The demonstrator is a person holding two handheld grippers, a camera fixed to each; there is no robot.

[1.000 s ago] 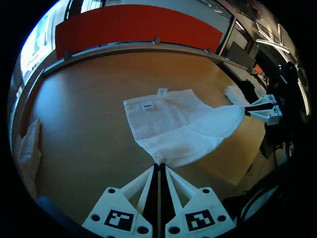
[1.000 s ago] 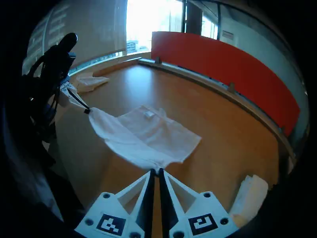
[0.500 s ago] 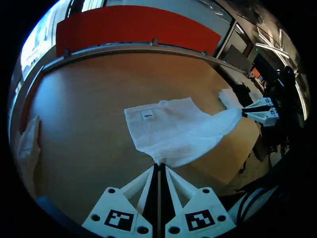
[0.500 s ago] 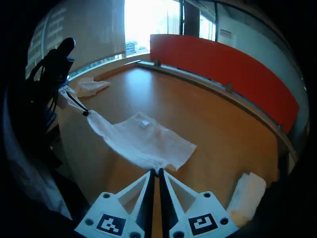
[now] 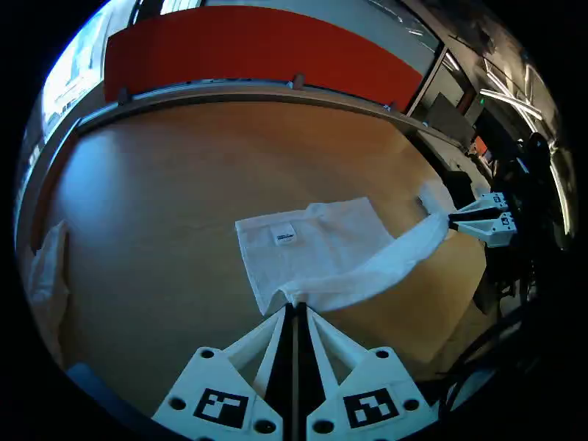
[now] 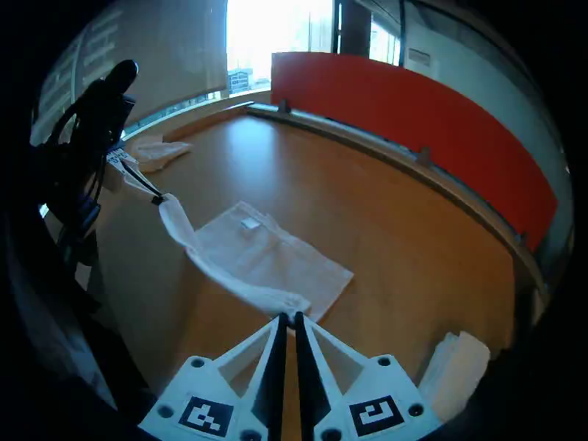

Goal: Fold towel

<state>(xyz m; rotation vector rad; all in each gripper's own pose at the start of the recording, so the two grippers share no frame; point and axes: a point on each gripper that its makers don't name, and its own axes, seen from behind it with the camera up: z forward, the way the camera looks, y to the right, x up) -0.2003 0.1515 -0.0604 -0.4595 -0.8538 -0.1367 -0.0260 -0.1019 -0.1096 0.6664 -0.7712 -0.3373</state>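
As it sags, thin white cloth towel (image 5: 316,246): soft, light. Left gripper (image 5: 295,307), right gripper (image 6: 288,317): fingers (image 5: 263,349) pinching its corners.

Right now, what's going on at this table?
A person is folding a white towel on a wooden table, with a pair of tongs in each hand. The left tongs and the right tongs are each shut on a near corner. The edge strung between them hangs raised off the table; the rest lies flat, label up. Another cloth lies at the table's side.
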